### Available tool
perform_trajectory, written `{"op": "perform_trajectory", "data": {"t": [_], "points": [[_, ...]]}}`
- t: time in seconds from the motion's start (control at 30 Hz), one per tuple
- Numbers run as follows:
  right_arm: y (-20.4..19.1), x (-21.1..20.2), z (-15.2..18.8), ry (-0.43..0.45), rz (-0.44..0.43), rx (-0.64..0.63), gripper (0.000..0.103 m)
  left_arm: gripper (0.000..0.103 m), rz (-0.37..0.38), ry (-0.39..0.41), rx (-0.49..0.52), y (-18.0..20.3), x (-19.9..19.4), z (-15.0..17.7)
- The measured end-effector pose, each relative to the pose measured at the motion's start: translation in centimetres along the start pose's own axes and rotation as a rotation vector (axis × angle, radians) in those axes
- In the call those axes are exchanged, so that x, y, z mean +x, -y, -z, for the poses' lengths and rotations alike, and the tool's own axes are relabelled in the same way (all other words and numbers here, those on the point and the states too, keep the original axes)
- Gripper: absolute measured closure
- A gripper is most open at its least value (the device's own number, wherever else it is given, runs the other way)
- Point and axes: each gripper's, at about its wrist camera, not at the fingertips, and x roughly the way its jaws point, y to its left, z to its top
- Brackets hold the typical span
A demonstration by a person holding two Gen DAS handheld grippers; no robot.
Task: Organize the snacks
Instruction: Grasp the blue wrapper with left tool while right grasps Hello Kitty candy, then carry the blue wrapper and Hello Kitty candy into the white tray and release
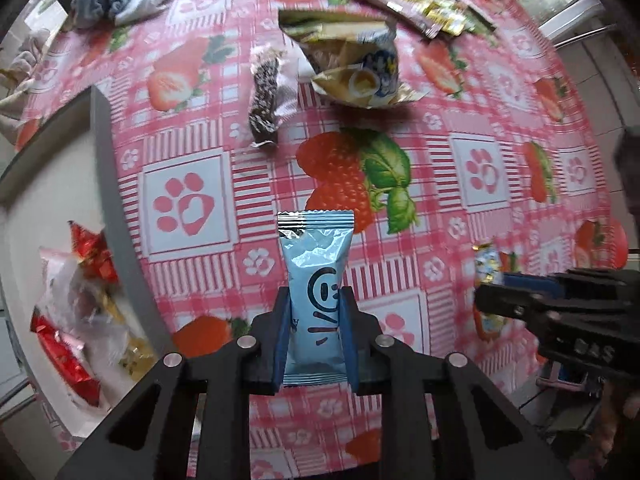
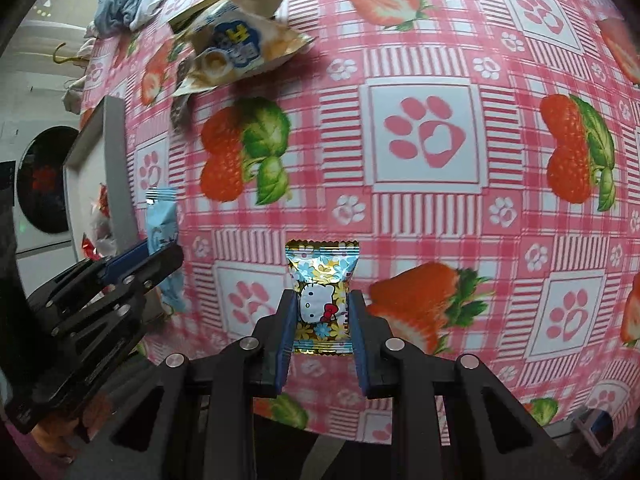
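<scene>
Blue snack packet [image 1: 316, 280] was pinched upright between the left gripper's [image 1: 314, 312] pads, over the tablecloth [image 1: 440, 184] just right of the grey tray [image 1: 108, 152] holding wrapped sweets [image 1: 76, 320]. Right gripper [image 2: 323, 316] clamped a Hello Kitty candy [image 2: 322, 300] above the cloth. Chip bag [image 1: 356, 64] and dark snack bar [image 1: 266, 96] lay farther off.

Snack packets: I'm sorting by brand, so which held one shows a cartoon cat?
The gold floral packet in the right tool; the left tool's is plain blue.
</scene>
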Motion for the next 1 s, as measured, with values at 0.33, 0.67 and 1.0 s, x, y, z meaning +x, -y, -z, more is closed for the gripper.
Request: {"op": "perform_trajectory", "data": {"t": [0.33, 0.67, 1.0], "points": [[-4.2, -0.8, -2.0, 0.000, 0.017, -0.103, 0.076, 0.078, -0.036, 0.063, -0.065, -4.1, -3.5, 3.0], [-10.1, -0.5, -3.2, -0.008, 0.038, -0.241, 0.076, 0.078, -0.067, 0.119, -0.190, -10.5, -6.1, 4.8], [-16.8, 1.0, -4.2, -0.025, 0.042, -0.358, 0.076, 0.078, -0.103, 0.145, -0.269, -15.2, -7.2, 6.4]]}}
